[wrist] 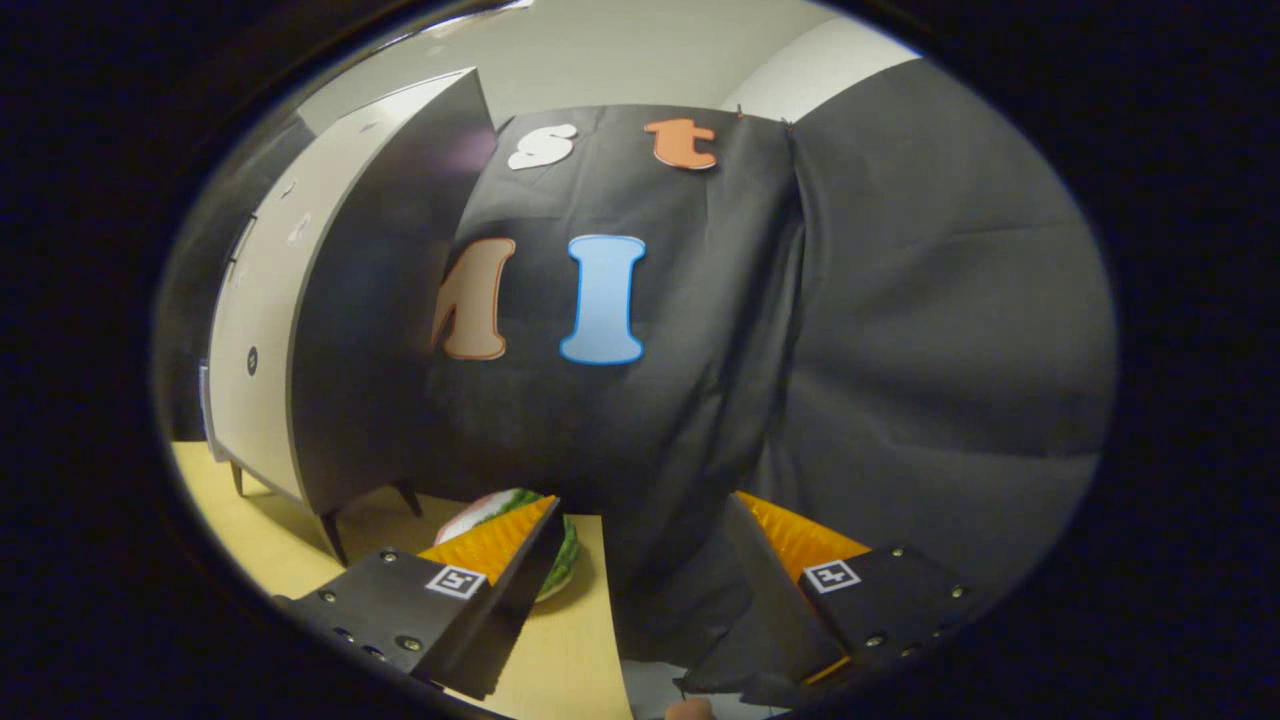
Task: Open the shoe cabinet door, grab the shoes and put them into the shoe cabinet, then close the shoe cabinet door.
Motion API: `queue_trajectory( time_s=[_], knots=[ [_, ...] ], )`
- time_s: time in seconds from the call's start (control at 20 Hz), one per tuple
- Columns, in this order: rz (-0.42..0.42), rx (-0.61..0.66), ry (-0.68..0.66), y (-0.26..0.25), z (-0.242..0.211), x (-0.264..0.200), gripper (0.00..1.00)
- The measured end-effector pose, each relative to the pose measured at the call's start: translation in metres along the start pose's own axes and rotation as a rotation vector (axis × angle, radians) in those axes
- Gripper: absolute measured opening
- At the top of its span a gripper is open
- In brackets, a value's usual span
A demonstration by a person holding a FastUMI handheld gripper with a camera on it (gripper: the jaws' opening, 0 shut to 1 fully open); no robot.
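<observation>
The shoe cabinet (300,300) stands on thin dark legs to the left of my fingers, on the wooden table (570,650). Its pale front door (265,330) looks shut, and its dark side panel faces me. A shoe (505,520) with pink, white and green parts lies on the table just behind my left finger (490,560), partly hidden by it. My gripper (645,540) is open with nothing between its fingers. It is raised above the table and points at the black cloth wall.
The black cloth wall hangs right behind the cabinet and the table's far edge. The table's right edge runs between my fingers, with floor and cloth beyond it. A pale wall and ceiling rise above the cloth.
</observation>
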State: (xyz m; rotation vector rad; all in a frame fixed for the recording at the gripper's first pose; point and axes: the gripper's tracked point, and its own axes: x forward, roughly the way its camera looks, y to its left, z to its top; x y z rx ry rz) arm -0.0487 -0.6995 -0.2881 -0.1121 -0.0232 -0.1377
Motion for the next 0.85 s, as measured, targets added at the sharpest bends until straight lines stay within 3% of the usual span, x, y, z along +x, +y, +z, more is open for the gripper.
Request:
queue_trajectory(
  time_s=[0.85],
  knots=[
    [0.057, 0.013, 0.06, 0.011, -0.053, 0.006, 1.0]
  ],
)
